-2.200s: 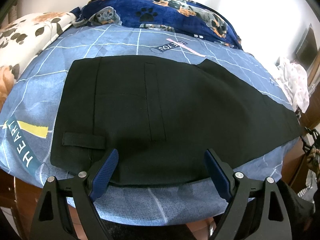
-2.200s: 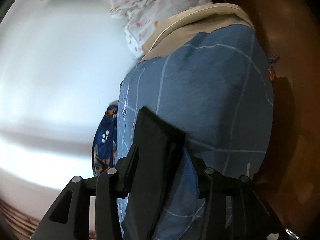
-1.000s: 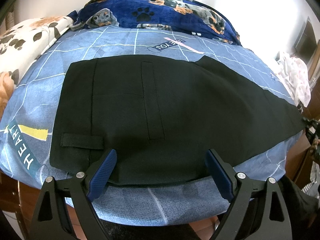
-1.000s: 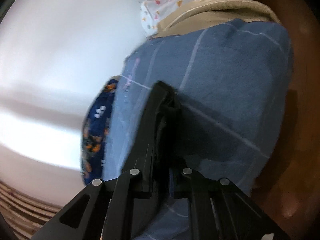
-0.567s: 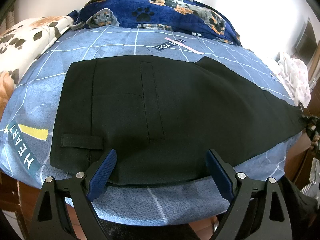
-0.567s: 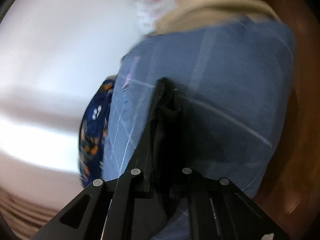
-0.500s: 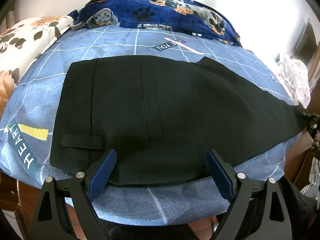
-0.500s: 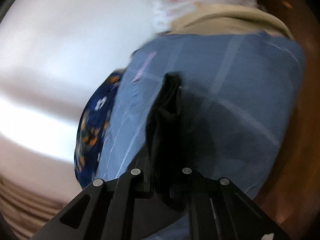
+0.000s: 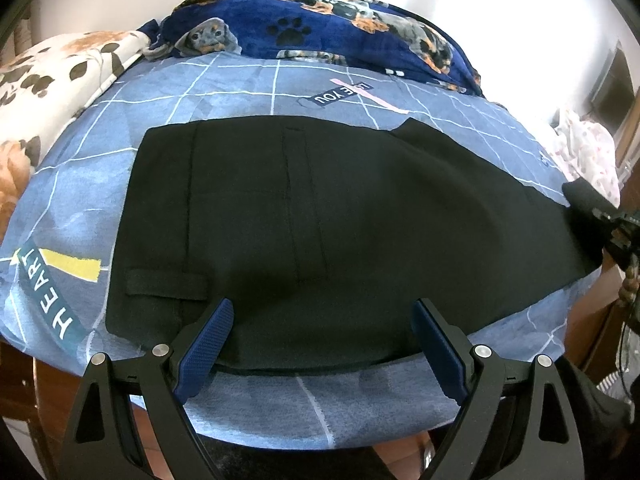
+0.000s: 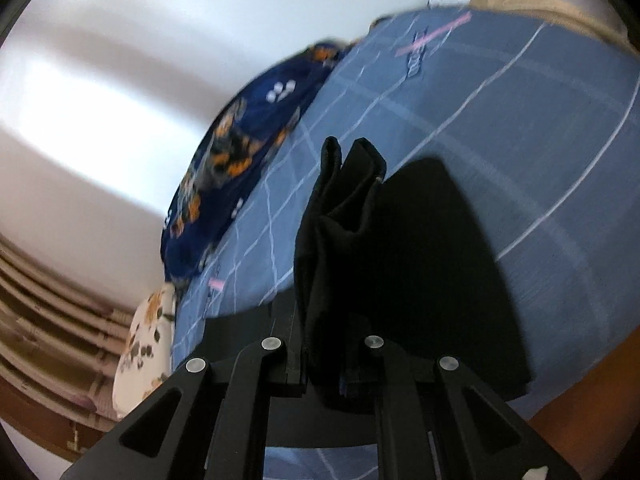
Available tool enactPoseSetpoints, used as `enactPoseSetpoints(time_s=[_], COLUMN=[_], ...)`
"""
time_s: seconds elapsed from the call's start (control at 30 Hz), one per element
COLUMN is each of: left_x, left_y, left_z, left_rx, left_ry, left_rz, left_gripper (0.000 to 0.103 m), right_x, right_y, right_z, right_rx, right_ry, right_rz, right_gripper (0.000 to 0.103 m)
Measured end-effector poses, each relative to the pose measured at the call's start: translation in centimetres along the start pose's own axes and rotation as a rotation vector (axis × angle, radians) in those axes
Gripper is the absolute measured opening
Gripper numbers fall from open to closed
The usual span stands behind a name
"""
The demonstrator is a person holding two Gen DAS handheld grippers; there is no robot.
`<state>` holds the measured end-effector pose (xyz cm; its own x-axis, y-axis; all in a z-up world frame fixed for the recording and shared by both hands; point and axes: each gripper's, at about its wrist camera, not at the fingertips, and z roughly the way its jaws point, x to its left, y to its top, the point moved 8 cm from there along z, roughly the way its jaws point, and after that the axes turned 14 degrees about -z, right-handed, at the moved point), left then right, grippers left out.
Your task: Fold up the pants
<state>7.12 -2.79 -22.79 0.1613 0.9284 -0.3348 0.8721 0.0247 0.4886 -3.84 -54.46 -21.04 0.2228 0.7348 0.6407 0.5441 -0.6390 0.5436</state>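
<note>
Black pants [image 9: 320,208] lie flat on the bed, waistband at the left and legs running off to the right. My left gripper [image 9: 322,308] hangs open over their near edge, blue pads [image 9: 204,340] wide apart and touching nothing. In the right wrist view my right gripper [image 10: 324,364] is shut on the leg end of the pants [image 10: 340,232], and the fabric bunches up out of the jaws above the sheet. The left wrist view catches that right gripper [image 9: 618,232] at the far right edge, with the leg end raised off the bed.
The bed carries a blue grid-pattern sheet [image 9: 280,92]. A navy dog-print blanket [image 9: 340,12] lies along the far side and a floral pillow [image 9: 48,80] at the left. White patterned cloth [image 9: 588,156] is piled at the right end. Brown wood shows below the bed's edges.
My right gripper has lifted the leg end and swung it over the bed towards the waist end, rolling as it went. The left gripper has stayed still and open.
</note>
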Motion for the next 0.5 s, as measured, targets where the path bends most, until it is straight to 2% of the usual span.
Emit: enactPoseSetpoints(time_s=[0.5], left_x=[0.6], left_y=[0.4], left_z=[-0.2], left_rx=[-0.008], left_ry=[0.035], left_rz=[0.006], left_gripper=[0.09], right_x=[5.8], right_y=[-6.2], right_z=[3.6], right_rx=[0.156], right_ry=[0.067], right_rz=[-0.102], right_gripper=[0.012])
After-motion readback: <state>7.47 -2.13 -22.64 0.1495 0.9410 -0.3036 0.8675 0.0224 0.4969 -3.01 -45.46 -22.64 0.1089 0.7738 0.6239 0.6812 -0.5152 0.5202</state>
